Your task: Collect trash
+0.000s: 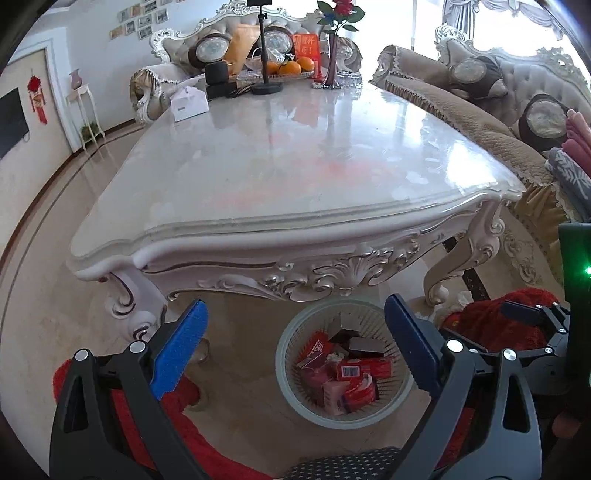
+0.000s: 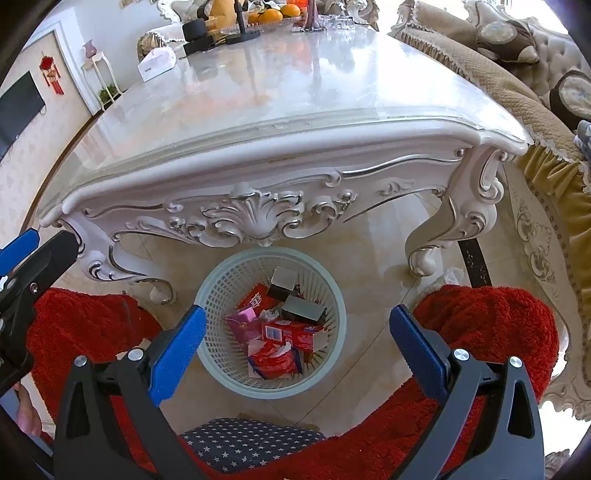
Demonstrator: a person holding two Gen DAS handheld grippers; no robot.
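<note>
Both tools, left [image 1: 295, 347] and right [image 2: 297, 349], hang spread and empty over the pale round lattice plastic basket [image 2: 334, 295] of red cartons [image 2: 295, 334]; sweep the glossy marble tabletop [image 1: 295, 155] for leftovers next.

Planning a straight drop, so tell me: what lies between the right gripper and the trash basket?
Nothing. In the right wrist view, the open right gripper hangs above the basket, with only boxes and wrappers inside it below.

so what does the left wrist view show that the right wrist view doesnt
Only the left wrist view: the red flowers in the vase, and photo frames on the wall. Only the right wrist view: the left gripper at its left edge. Both: the table, the basket of red boxes below it, each view's gripper open and empty.
</note>
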